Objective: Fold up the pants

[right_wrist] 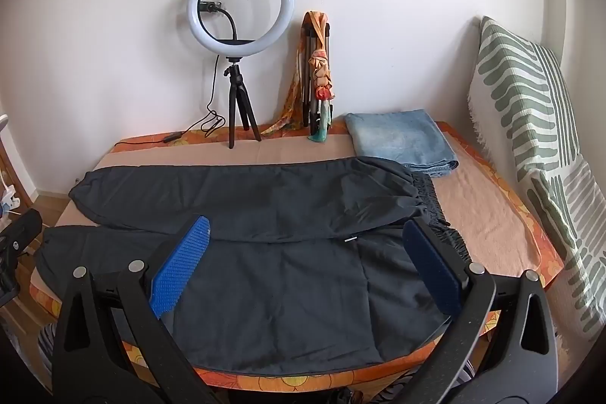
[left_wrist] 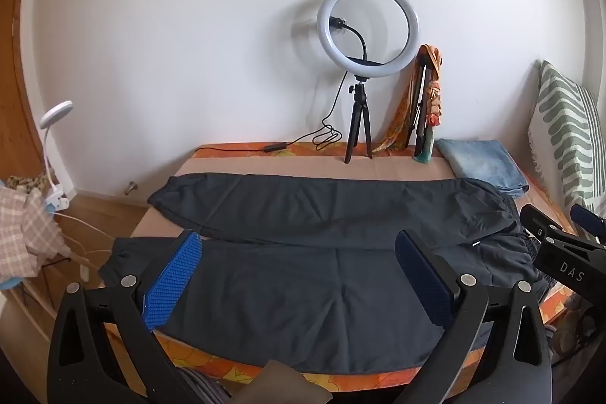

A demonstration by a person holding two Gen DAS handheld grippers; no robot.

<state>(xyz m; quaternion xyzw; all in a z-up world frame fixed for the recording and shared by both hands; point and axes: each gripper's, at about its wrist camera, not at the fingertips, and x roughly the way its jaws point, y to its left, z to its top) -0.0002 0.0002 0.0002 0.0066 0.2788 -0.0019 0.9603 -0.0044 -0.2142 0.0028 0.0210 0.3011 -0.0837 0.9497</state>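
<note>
White wall behind, a low surface with the dark pants spread flat across it, legs lying side by side. My left claw and right claw hover spread wide, gripping nothing. I risk pinching only one layer, or dragging the near leg off the edge.

Near hem of dark pants behind hand-held gripper; striped cushion cropped at right edge

left gripper: black arms, blue textured pads inside the fingers, silver round screws behind them | right gripper: same build, white letters "DAS" on its side
</note>
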